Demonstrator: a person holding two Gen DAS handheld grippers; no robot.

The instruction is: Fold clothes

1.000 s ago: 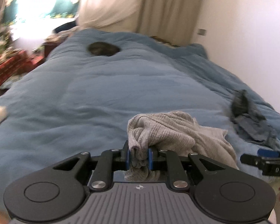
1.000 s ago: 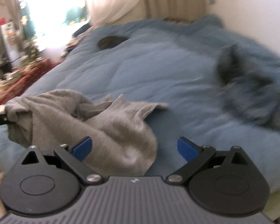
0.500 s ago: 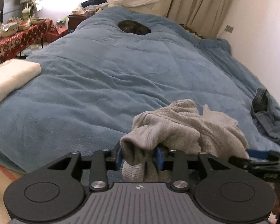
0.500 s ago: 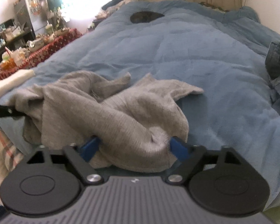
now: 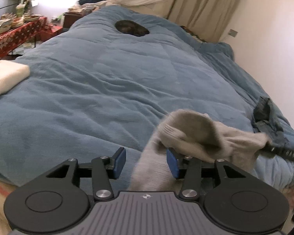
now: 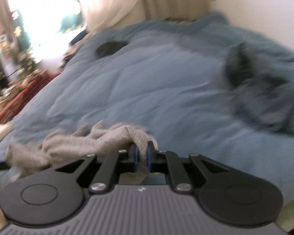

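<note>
A crumpled grey knit garment (image 5: 194, 137) lies at the near edge of the blue duvet (image 5: 107, 90). My left gripper (image 5: 146, 162) is open and its jaws are still opening. A strip of the grey cloth hangs between them and lies against the right pad (image 5: 171, 164), clear of the left pad. In the blurred right wrist view, my right gripper (image 6: 142, 156) is closing and pinches a fold of the grey garment (image 6: 92, 141). In the left wrist view, the right gripper's black fingers (image 5: 280, 152) hold the garment's right end.
A dark blue garment (image 5: 268, 115) (image 6: 264, 90) is heaped near the wall on the right. A dark round thing (image 5: 131, 27) sits far up the duvet. A cream folded cloth (image 5: 5, 76) lies at the left edge, and a cluttered red-clothed table (image 5: 13, 37) stands beyond it.
My left jaws have opened off the grey garment they were pinching. My right jaws, wide open before, have closed on a fold of it. The garment now stretches toward the right.
</note>
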